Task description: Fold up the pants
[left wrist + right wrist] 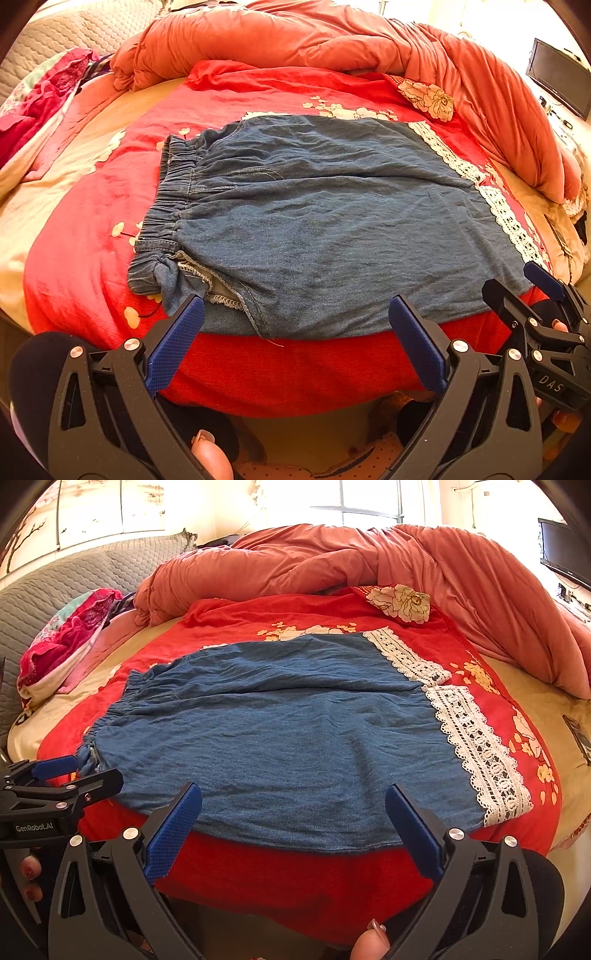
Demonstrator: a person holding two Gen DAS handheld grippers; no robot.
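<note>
Blue denim pants point(314, 221) lie flat on a red floral bedspread point(92, 240), elastic waistband point(170, 199) at the left, white lace hem point(495, 199) at the right. They also show in the right wrist view point(280, 731), with the lace hem point(476, 738) at the right. My left gripper point(295, 314) is open and empty over the pants' near edge, toward the waistband end. My right gripper point(293, 801) is open and empty over the near edge, toward the hem end. Each gripper shows at the side of the other's view.
A bunched salmon-orange duvet point(332, 44) lies along the far and right sides of the bed. A pink and red cloth pile point(66, 646) sits at the far left by a grey quilted headboard point(74, 576). A dark screen point(561, 77) stands at the far right.
</note>
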